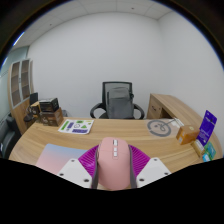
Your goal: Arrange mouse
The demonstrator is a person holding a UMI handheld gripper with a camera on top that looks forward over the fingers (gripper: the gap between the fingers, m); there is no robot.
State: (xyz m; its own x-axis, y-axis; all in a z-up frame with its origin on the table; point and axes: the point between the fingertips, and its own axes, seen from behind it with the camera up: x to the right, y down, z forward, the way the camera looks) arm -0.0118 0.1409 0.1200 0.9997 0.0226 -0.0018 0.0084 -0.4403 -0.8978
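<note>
A pink computer mouse (113, 163) sits between my gripper's (112, 172) two fingers, held above a wooden desk (110, 133). The magenta pads (88, 160) press against both sides of the mouse, so the gripper is shut on it. The mouse's white buttons and scroll wheel face up. A pink mouse mat (57, 154) lies on the desk just left of the fingers.
A black office chair (118, 100) stands behind the desk. A green booklet (75, 126) lies on the desk at the left, a round grey disc (158, 127) at the right. A purple box (206, 126) stands at the far right. A shelf (20, 85) lines the left wall.
</note>
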